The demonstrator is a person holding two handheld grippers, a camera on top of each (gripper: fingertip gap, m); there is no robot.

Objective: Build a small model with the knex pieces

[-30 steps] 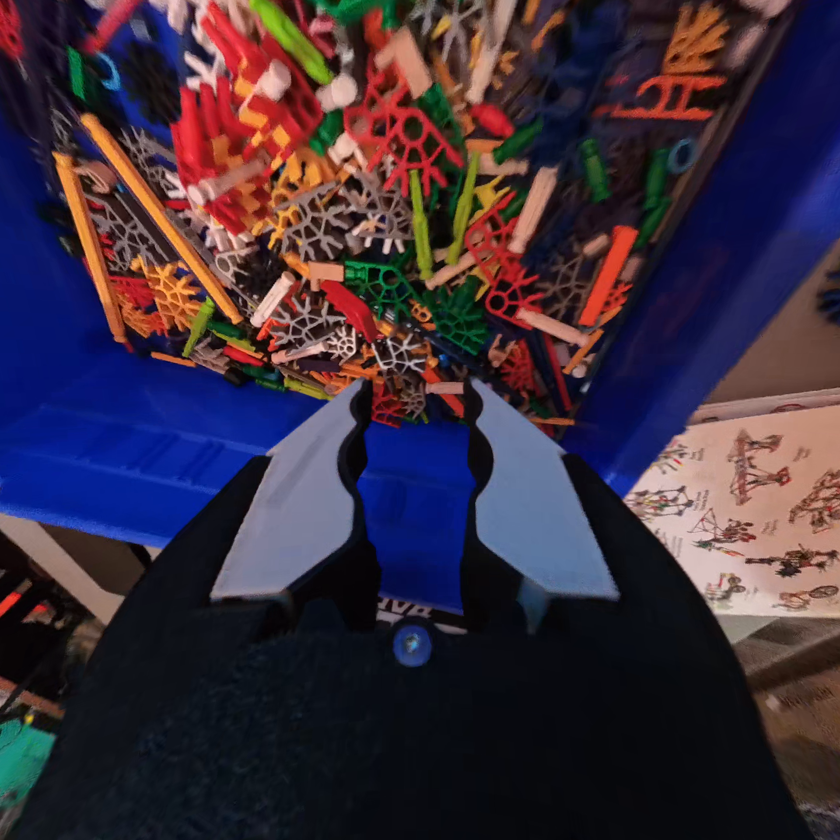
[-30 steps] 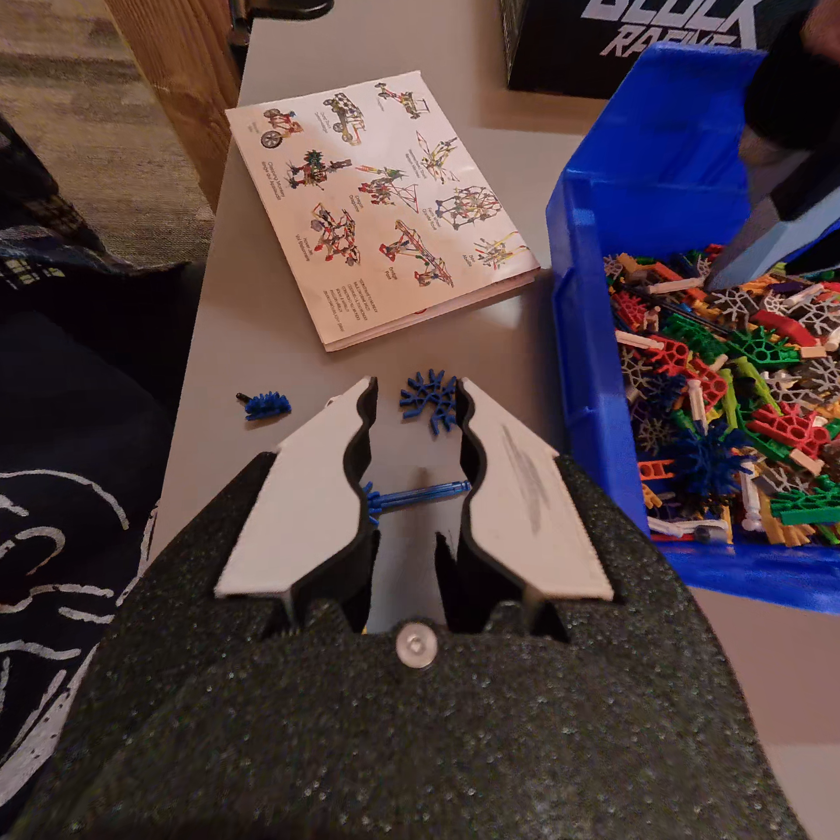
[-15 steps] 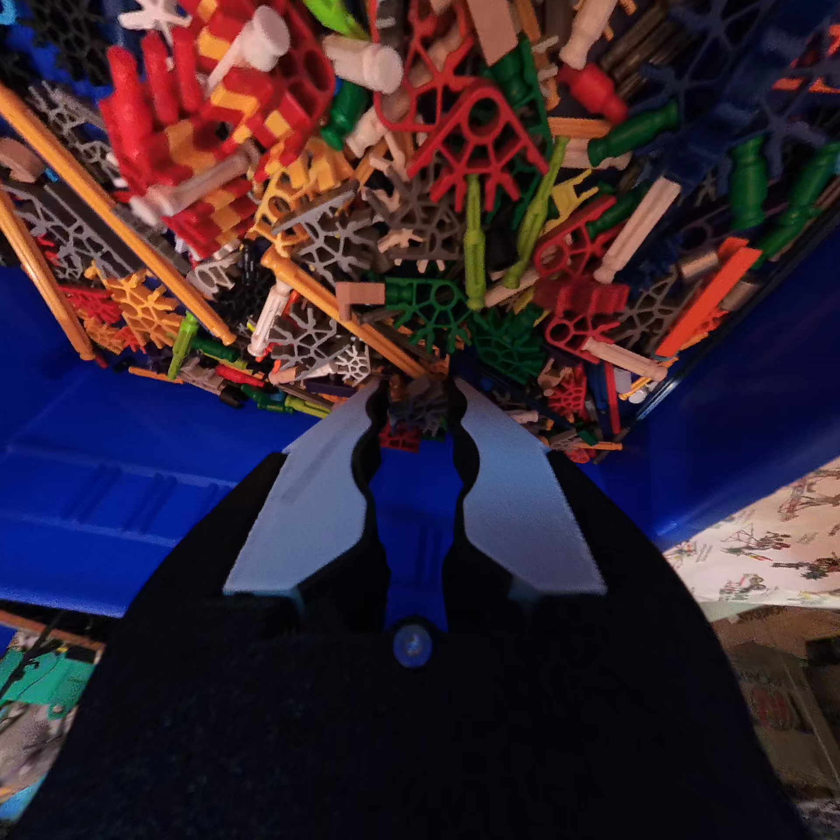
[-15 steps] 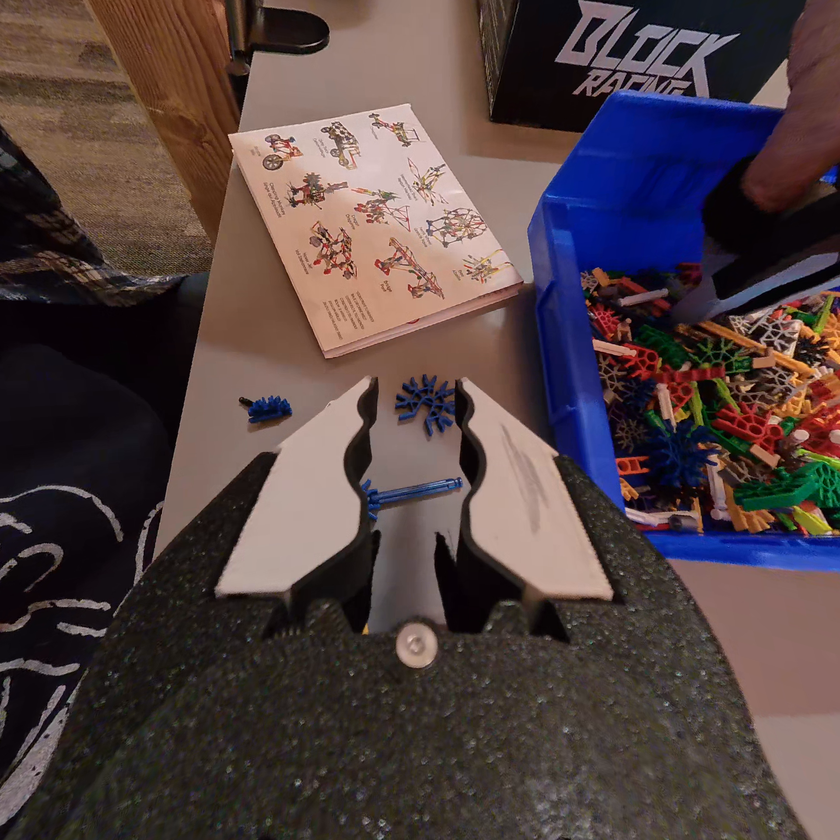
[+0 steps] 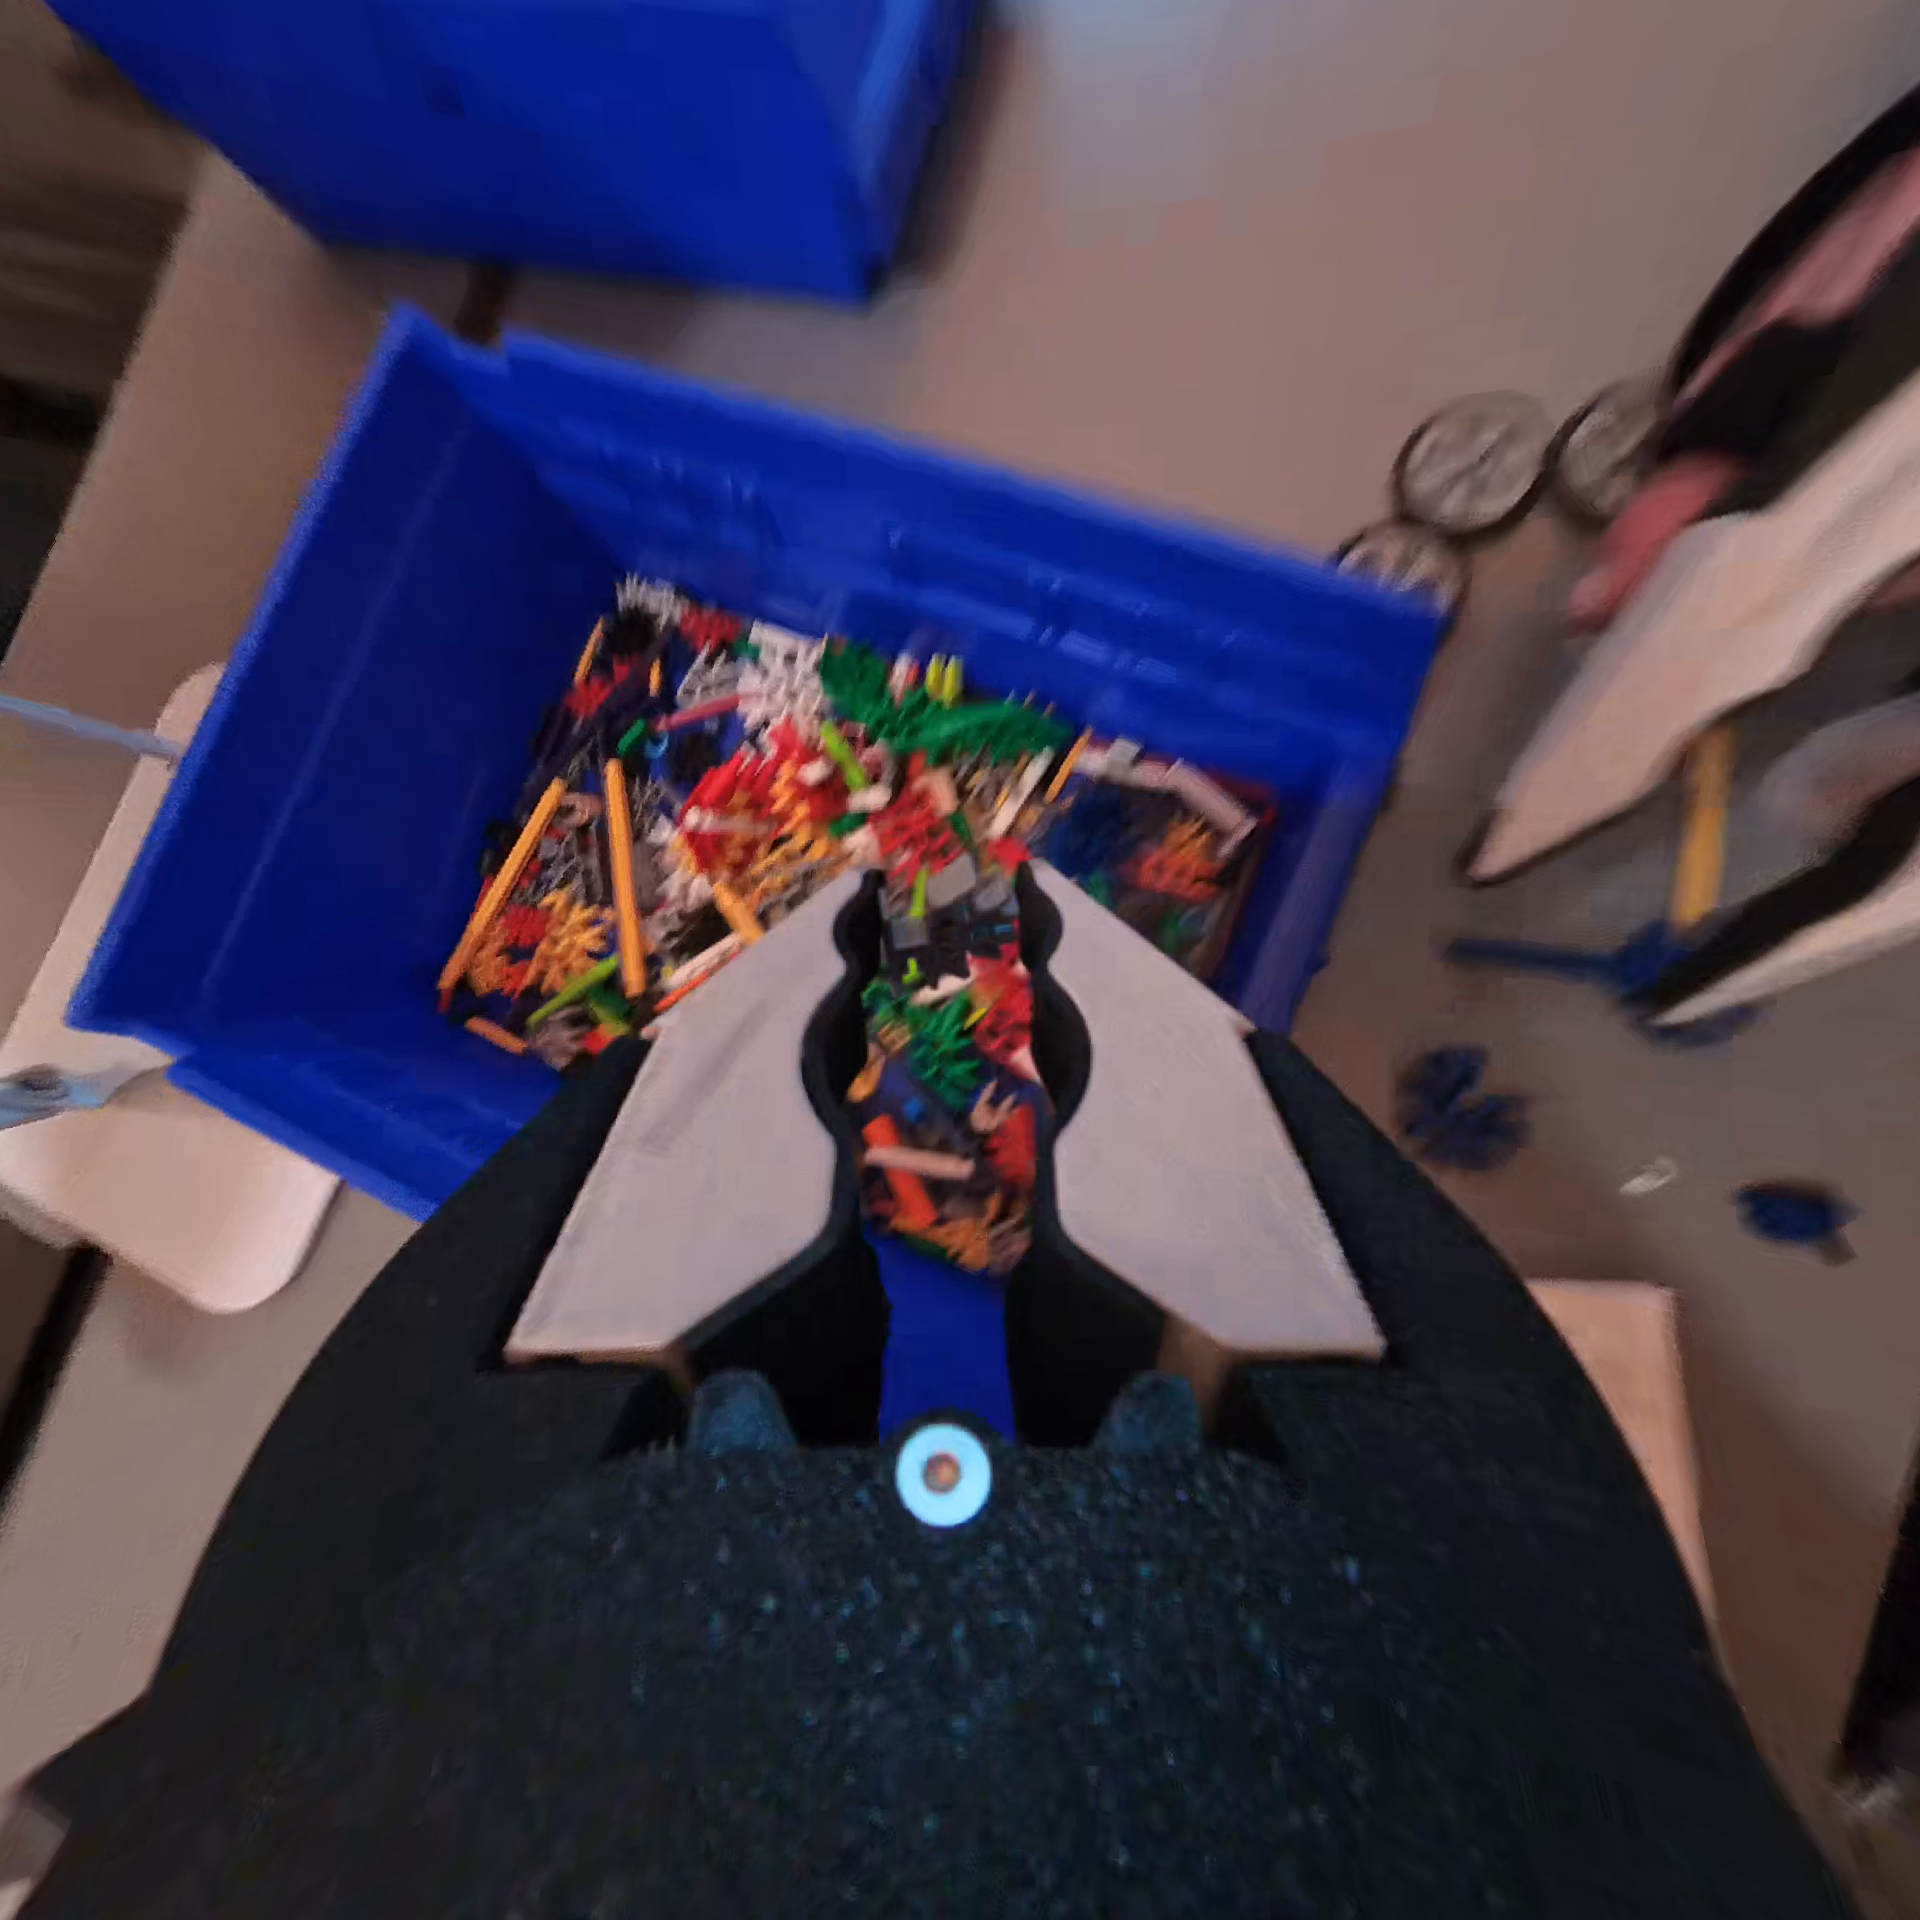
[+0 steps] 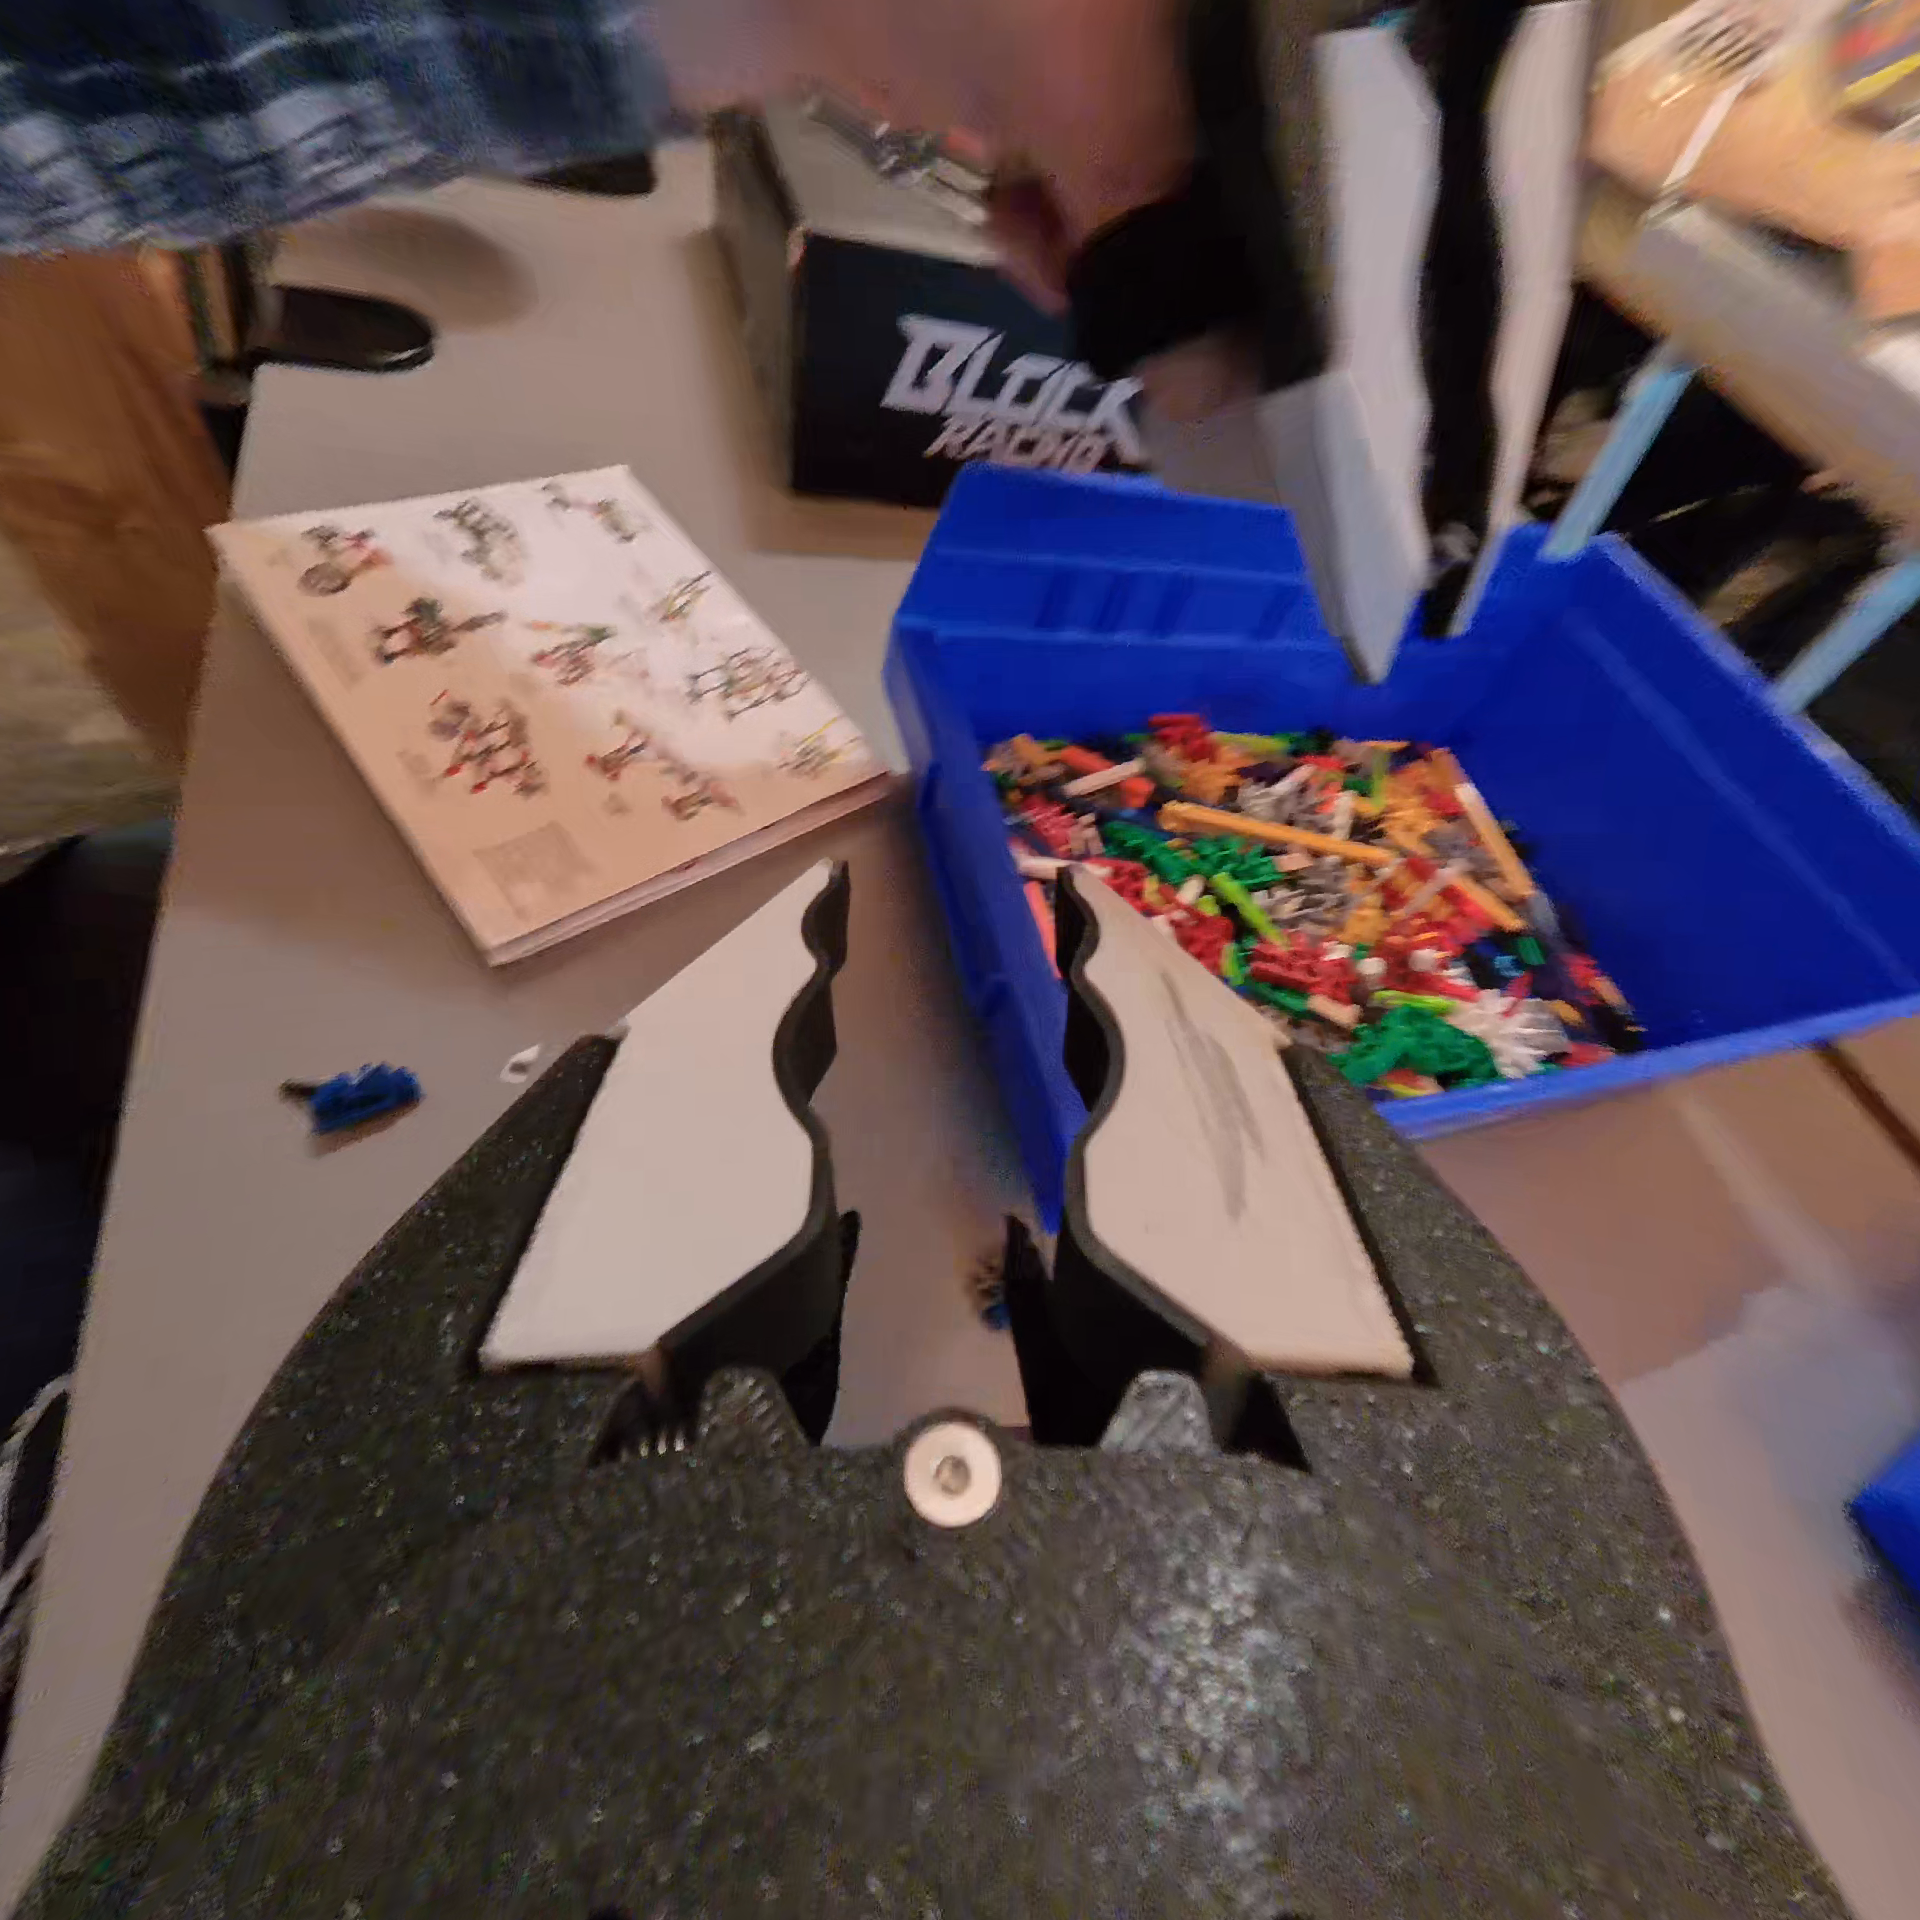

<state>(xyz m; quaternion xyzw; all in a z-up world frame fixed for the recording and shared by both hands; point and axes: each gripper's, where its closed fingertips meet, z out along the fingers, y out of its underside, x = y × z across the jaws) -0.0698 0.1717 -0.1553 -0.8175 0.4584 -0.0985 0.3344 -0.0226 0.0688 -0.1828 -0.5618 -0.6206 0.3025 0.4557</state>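
Left claw: your left gripper [image 5: 945, 894] is nearly pressed together and looks to be pinching a small grey connector piece [image 5: 940, 914] at its tips. The piece reads sharper than the blurred heap behind it, so I judge it held.
Piece location: it's up in the air with the claw, clear of the heap and above the blue bin [image 5: 312, 727].
Right claw: your right gripper [image 6: 951, 883] is spread with nothing between the fingers. It hovers over the table [image 6: 312, 1351], just beside the bin's near wall.
Done so far: one grey piece is lifted out. On the table lie a blue snowflake connector [image 5: 1460, 1107], a blue rod [image 5: 1527, 956] and a small blue piece [image 6: 358, 1096], all separate.
Not done: nothing is joined. The pile of rods and connectors [image 5: 831, 810] sits in the bin.
Nearby: the instruction booklet [image 6: 540, 686] lies flat left of the bin and a black box [image 6: 935, 416] stands behind it. A second blue bin [image 5: 520, 125] and some wheels [image 5: 1465, 478] are farther off.
Change, left: half a second ago your tips were down in the heap around that grey piece. Now you're well above it and the whole bin is in frame.
Change, right: it has swung from over the blue rod toward the bin, with much the same spread. The snowflake has left its view.
Caveat: both views are motion-blurred.
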